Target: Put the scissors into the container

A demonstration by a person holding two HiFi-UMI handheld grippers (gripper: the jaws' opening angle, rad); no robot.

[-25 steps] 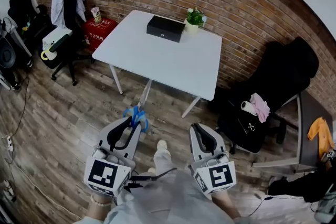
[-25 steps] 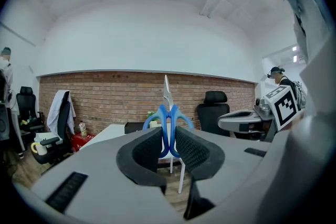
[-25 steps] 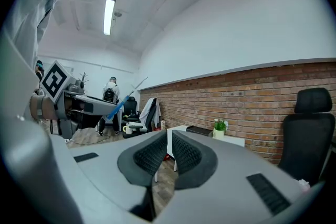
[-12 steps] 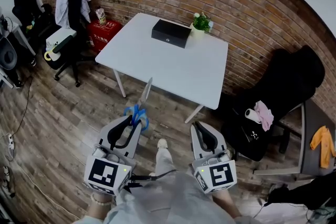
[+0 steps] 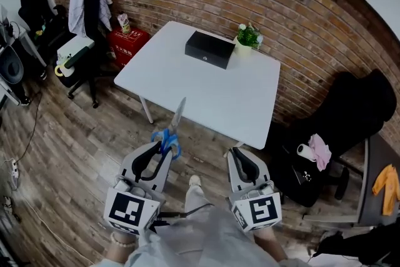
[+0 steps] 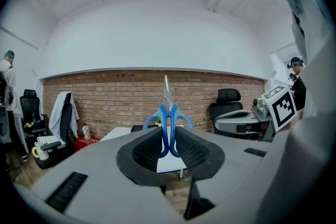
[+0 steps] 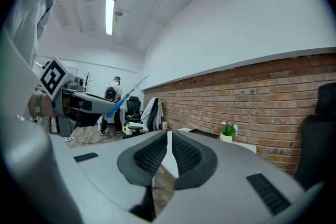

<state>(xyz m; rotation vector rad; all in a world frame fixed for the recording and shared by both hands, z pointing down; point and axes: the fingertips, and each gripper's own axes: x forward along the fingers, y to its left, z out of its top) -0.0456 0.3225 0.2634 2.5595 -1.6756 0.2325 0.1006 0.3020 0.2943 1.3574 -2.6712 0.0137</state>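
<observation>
Blue-handled scissors [image 5: 169,134] are clamped by their handles in my left gripper [image 5: 164,148], blades pointing up and forward toward the table. In the left gripper view the scissors [image 6: 168,122] stand upright between the dark pads. The black box container [image 5: 210,49] rests on the far side of the white table [image 5: 206,81], well ahead of both grippers. My right gripper [image 5: 240,159] is shut with nothing in it; in the right gripper view its pads [image 7: 181,155] meet, and the scissors [image 7: 126,96] show at the left.
A small potted plant [image 5: 249,39] stands beside the container. Office chairs [image 5: 84,40] and a red box [image 5: 128,40] are at the left. A black chair with pink cloth [image 5: 319,147] is at the right. Brick wall behind; wood floor below.
The table and container have shifted slightly right and nearer in the head view as I walk toward them. The scissors stay held in the left gripper.
</observation>
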